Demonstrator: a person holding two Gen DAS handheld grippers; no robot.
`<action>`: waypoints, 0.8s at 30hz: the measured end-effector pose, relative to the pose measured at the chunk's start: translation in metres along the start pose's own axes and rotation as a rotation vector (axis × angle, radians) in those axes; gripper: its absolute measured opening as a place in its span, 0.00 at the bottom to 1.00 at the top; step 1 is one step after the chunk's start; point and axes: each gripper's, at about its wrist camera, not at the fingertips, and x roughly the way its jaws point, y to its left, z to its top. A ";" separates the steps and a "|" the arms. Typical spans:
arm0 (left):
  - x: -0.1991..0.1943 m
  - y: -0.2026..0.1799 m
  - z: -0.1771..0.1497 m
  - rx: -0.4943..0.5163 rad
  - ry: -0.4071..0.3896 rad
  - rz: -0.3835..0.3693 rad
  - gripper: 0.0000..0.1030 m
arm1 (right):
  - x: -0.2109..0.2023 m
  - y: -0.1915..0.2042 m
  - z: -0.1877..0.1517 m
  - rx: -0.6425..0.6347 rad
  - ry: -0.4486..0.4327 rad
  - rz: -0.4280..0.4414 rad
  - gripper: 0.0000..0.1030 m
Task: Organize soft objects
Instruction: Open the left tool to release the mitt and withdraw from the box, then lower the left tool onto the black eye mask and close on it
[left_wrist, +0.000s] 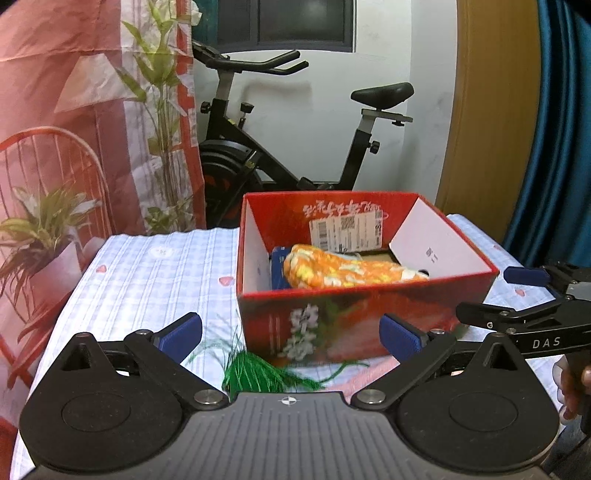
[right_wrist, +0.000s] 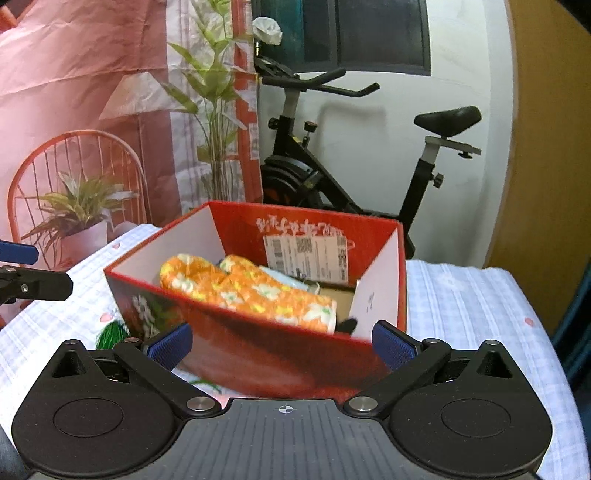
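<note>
Left wrist view: the left gripper (left_wrist: 291, 332) hangs spread wide w/ nothing in it, low over the green tassel (left_wrist: 258, 373) lying on the checked tablecloth (left_wrist: 155, 273) just in front of the red box (left_wrist: 354, 317) — so the step looks like picking up that leftover, which calls for dropping down & pinching the strands. Right wrist view: the right gripper (right_wrist: 282, 341) is also released & empty near the box front, & the orange flowered cloth (right_wrist: 251, 291) already lies bunched inside the box — fuzzy, w/ white-yellow blooms.

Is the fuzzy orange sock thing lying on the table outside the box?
No, the orange-and-yellow fluffy knitted item lies inside the open red cardboard box, behind its front wall.
</note>
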 end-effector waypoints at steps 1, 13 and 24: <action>-0.001 0.000 -0.003 -0.003 0.001 0.001 1.00 | -0.001 -0.001 -0.005 0.008 0.001 0.000 1.00; -0.004 -0.009 -0.047 -0.045 0.024 0.037 1.00 | -0.013 -0.004 -0.067 0.074 0.028 -0.023 1.00; -0.011 -0.006 -0.082 -0.105 0.055 0.020 0.93 | -0.035 -0.008 -0.110 0.111 -0.018 -0.087 1.00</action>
